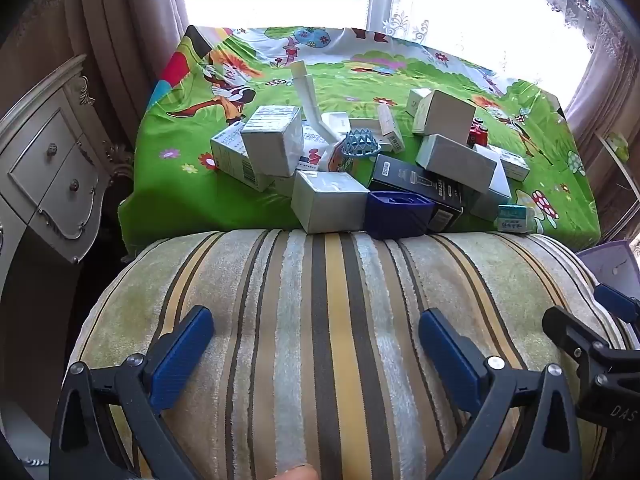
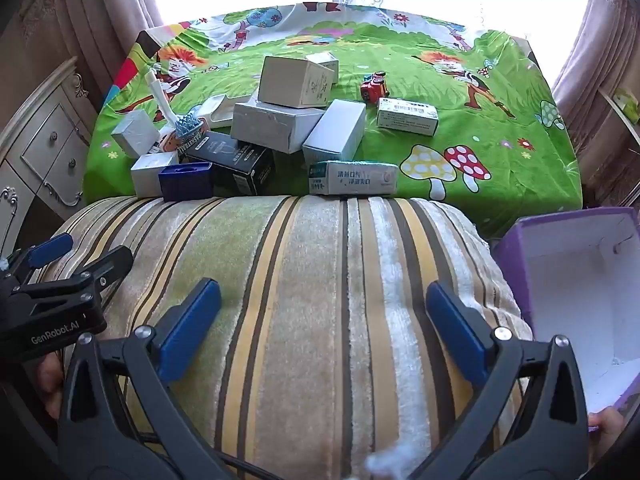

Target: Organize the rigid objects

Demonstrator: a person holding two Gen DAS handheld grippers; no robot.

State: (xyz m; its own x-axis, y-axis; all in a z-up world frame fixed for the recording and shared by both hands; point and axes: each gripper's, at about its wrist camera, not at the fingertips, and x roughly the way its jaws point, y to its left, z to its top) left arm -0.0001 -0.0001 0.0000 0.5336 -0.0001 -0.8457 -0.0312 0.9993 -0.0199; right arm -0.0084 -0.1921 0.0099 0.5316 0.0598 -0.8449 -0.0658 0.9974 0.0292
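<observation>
striped cushion [image 1: 320, 320] under both | left gripper [image 1: 316, 344] jaws spread | right gripper [image 2: 324, 320] jaws spread, empty

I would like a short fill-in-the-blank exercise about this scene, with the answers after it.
1. Both grippers, left gripper and right gripper, hover with jaws ____.
2. The small red toy car sits on the ____ cartoon-print cloth.
3. The purple cardboard box holds ____.

Answers: open; green; nothing
</observation>
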